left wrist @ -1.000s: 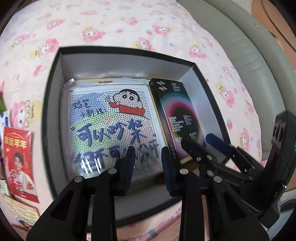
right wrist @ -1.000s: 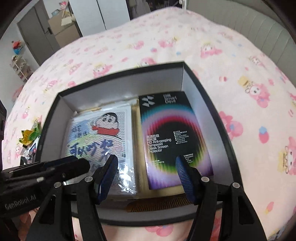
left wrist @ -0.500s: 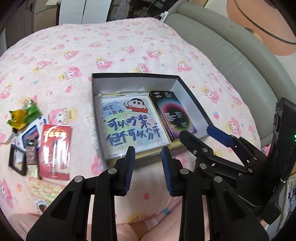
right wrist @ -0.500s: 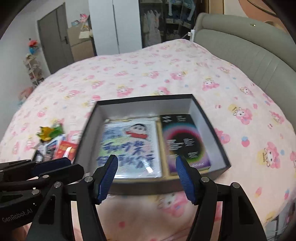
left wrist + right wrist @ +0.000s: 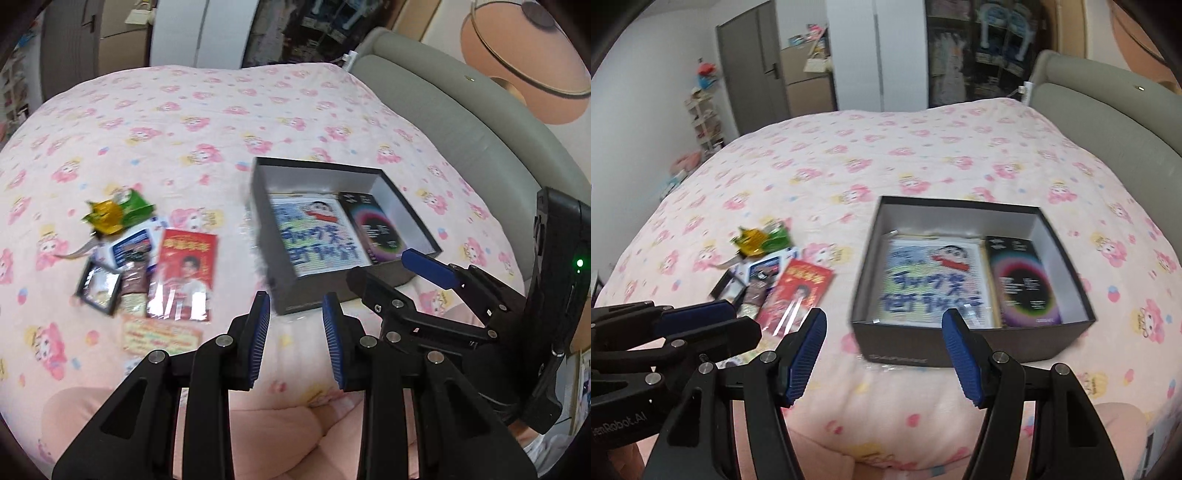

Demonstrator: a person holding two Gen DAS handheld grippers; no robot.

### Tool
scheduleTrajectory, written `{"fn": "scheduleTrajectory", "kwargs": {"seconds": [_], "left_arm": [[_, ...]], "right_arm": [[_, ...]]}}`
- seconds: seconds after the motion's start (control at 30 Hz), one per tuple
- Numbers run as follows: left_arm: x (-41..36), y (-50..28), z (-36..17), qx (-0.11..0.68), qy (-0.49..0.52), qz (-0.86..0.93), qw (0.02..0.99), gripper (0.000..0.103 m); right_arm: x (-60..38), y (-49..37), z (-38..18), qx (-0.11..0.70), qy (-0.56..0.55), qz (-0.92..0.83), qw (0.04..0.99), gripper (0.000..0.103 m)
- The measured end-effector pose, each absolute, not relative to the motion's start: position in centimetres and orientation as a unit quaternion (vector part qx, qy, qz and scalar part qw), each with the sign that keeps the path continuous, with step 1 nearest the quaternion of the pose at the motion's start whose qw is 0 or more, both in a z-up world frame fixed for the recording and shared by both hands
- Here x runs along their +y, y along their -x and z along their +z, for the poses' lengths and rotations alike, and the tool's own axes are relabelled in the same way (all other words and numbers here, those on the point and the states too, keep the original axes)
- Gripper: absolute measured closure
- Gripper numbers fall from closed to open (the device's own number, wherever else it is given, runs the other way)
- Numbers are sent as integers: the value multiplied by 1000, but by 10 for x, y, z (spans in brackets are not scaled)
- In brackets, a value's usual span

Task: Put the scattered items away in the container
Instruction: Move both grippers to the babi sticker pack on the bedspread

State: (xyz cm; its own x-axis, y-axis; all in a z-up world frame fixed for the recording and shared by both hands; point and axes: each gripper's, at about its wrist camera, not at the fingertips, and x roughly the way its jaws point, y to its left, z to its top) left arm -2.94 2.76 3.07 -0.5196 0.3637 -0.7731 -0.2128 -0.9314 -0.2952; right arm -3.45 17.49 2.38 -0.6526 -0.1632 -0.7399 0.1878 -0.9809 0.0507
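We see the left tongs [image 5: 295,332] held above the near edge of the bed with a narrow gap between their blue pads and nothing in it. The right tongs [image 5: 882,354] gape much wider, also empty, and hang in front of the box [image 5: 960,347].

Just beyond both tongs, the dark open box sits on the pink cartoon-print bedspread [image 5: 886,162]. Inside it a cartoon-printed packet [image 5: 934,280] lies flat on the left, and a black screen-protector package [image 5: 1023,288] lies flat along the right wall, touching the packet's edge. The near wall hides their lower ends, and motion blur smears the packet's lettering.

To the left of the box, well apart from it, the scattered items lie in a loose pile on the bedspread: a red card [image 5: 184,273] showing a person, a small black frame [image 5: 99,290], a blue-and-white pack [image 5: 131,247], a green and yellow wrapper [image 5: 118,212], and a pale printed card [image 5: 159,334] nearest us. These overlap and are blurred, so we cannot read them or sort out the small brownish sachets between them.
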Motion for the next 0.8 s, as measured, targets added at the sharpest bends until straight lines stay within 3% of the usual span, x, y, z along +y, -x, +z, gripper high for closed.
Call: {"fn": "scheduleTrajectory", "kwargs": {"seconds": [0.37,0.8], "left_arm": [[-53,27,-12,-158,486,855,88,67],[-105,77,-108,-247,569,783,-37,67]], "right_arm": [[96,58,-14,34,-443,-876,191,41],[63,83,-106,45,-544,-812,206,43]]}}
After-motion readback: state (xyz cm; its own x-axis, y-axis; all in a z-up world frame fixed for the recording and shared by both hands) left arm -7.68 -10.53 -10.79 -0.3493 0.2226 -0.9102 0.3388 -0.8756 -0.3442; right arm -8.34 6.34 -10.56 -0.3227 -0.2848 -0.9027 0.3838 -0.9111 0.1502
